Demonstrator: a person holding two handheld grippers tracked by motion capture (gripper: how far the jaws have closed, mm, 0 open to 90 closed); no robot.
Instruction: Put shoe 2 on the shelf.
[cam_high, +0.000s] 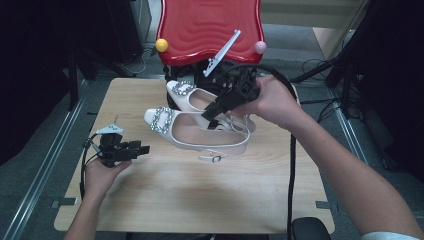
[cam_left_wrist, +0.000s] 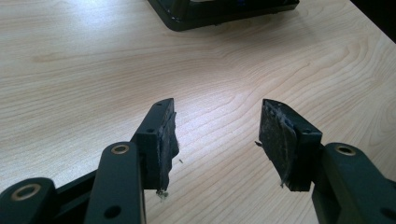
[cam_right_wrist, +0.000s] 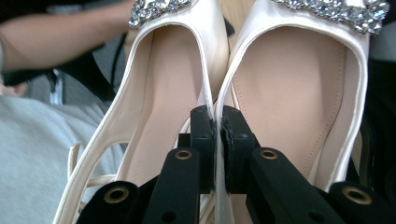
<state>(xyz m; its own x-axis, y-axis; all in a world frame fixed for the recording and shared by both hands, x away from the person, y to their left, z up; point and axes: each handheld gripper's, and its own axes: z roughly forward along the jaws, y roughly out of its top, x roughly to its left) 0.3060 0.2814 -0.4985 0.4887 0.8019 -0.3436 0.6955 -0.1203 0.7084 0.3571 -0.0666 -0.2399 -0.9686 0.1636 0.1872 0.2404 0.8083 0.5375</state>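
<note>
Two white slingback shoes with rhinestone buckles lie side by side at the table's back middle, toes to the left: the near shoe (cam_high: 192, 134) and the far shoe (cam_high: 192, 99). My right gripper (cam_high: 211, 118) comes down between them from the right. In the right gripper view the right gripper (cam_right_wrist: 218, 119) is shut on the touching inner walls of the near shoe (cam_right_wrist: 163, 84) and the far shoe (cam_right_wrist: 299, 79), pinching both together. My left gripper (cam_high: 145, 149) is held low over the table's left side, jaws open and empty. Bare wood lies under the left gripper (cam_left_wrist: 217, 121).
A red wavy seat (cam_high: 210, 22) with a yellow ball (cam_high: 161, 45) and a pink ball (cam_high: 260, 47) stands behind the wooden table (cam_high: 200, 195), on a black base (cam_left_wrist: 224, 11). A thick black cable (cam_high: 291, 165) hangs from the right gripper across the table's right side.
</note>
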